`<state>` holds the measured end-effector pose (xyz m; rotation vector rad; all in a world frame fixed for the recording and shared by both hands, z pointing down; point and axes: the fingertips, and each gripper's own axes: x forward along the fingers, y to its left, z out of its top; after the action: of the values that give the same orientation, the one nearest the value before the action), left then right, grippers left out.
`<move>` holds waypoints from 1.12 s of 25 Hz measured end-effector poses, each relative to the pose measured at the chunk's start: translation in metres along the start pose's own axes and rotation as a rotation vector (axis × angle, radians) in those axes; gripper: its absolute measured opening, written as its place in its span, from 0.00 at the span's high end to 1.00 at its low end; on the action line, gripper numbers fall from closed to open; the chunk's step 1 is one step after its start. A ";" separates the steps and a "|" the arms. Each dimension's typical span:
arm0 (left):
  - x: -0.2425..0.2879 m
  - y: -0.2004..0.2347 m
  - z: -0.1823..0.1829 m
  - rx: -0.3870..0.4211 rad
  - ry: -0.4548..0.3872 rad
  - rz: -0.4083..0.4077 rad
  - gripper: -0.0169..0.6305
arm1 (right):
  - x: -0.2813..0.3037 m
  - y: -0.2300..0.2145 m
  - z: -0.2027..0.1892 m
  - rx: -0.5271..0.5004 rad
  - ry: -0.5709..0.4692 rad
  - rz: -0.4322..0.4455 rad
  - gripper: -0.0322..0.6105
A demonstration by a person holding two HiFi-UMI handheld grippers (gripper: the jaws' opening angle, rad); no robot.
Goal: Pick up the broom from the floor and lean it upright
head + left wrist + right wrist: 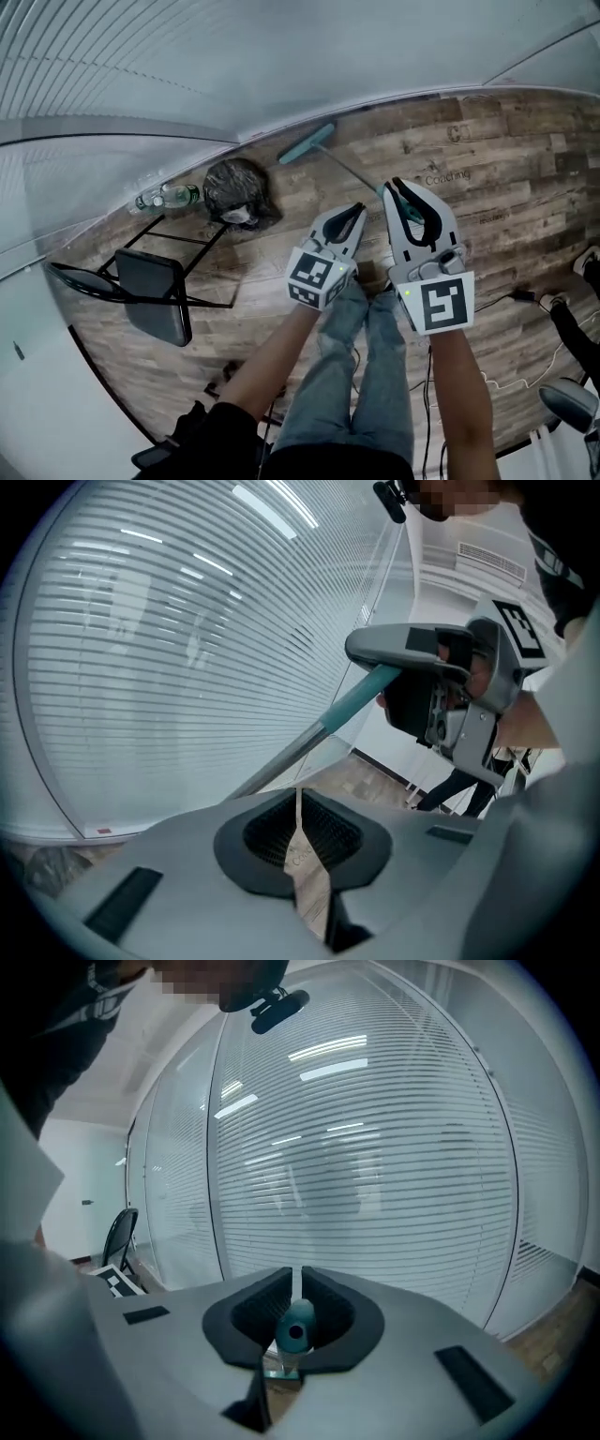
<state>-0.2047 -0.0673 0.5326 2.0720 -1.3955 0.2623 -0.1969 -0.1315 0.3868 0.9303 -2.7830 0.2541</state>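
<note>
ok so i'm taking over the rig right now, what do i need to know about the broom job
Grippers: the left hand-held gripper is shut and empty, beside the right hand-held gripper. The right one is shut on the teal end of the broom handle.
Where: the broom is slanted. The broom head is low by the foot of the glass wall, and the handle end is held up off the floor.
Done: broom grasped, handle end raised.
Left: swing the handle up until it stands, lean it on the wall, release.
</note>
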 end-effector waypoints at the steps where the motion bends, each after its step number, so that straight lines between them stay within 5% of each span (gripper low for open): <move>1: -0.009 0.004 0.006 -0.007 -0.003 0.008 0.96 | 0.002 0.003 0.013 -0.010 0.002 -0.005 0.88; 15: -0.037 0.010 0.094 0.086 -0.027 0.011 0.96 | 0.077 0.016 0.124 -0.092 0.075 -0.027 0.88; 28: 0.040 0.063 0.181 0.011 -0.078 0.094 0.96 | 0.198 -0.040 0.118 -0.051 0.113 0.005 0.88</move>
<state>-0.2751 -0.2205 0.4334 2.0480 -1.5431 0.2304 -0.3435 -0.3027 0.3243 0.8695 -2.6761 0.2279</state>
